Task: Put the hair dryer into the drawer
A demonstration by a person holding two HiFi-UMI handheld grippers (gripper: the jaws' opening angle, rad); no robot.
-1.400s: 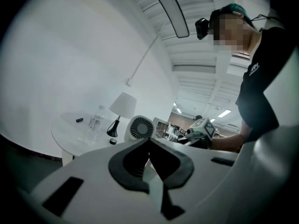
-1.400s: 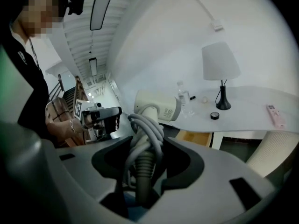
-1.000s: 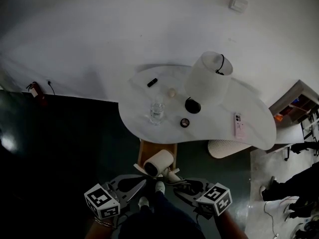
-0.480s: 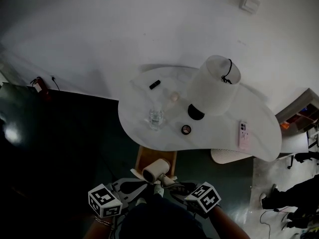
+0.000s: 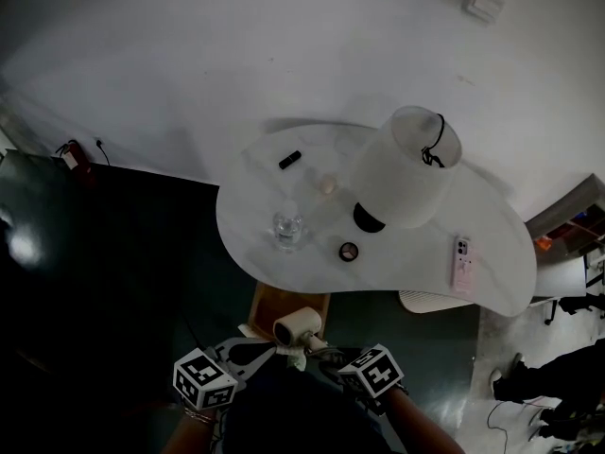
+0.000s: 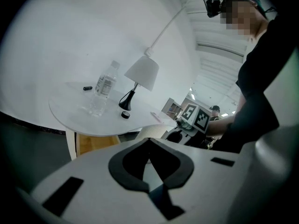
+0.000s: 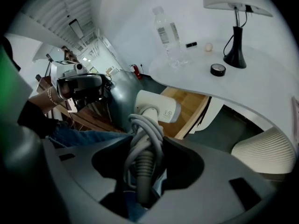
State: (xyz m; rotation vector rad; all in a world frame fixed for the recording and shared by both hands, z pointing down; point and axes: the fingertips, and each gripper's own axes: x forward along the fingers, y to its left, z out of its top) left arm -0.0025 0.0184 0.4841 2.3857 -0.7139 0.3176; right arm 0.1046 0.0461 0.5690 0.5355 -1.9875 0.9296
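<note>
The hair dryer (image 7: 156,107) hangs over the front edge of the open wooden drawer (image 7: 189,104) beneath the table (image 5: 492,263), with its cord wound round its handle. The right gripper (image 7: 145,146) pinches that wrapped handle, its jaws set fairly wide around it. The left gripper (image 6: 148,141), just beside the dryer, has its jaw tips pressed together.

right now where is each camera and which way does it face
Head view: on the person's head, looking steeply down at table, drawer and hair dryer; left gripper and right gripper show below.
Left gripper view: on that gripper, facing the lamp; its jaws and a dark sleeve show.
Right gripper view: on that gripper, facing the held hair dryer; its jaws show.
Both gripper views share the lamp and bottle.
</note>
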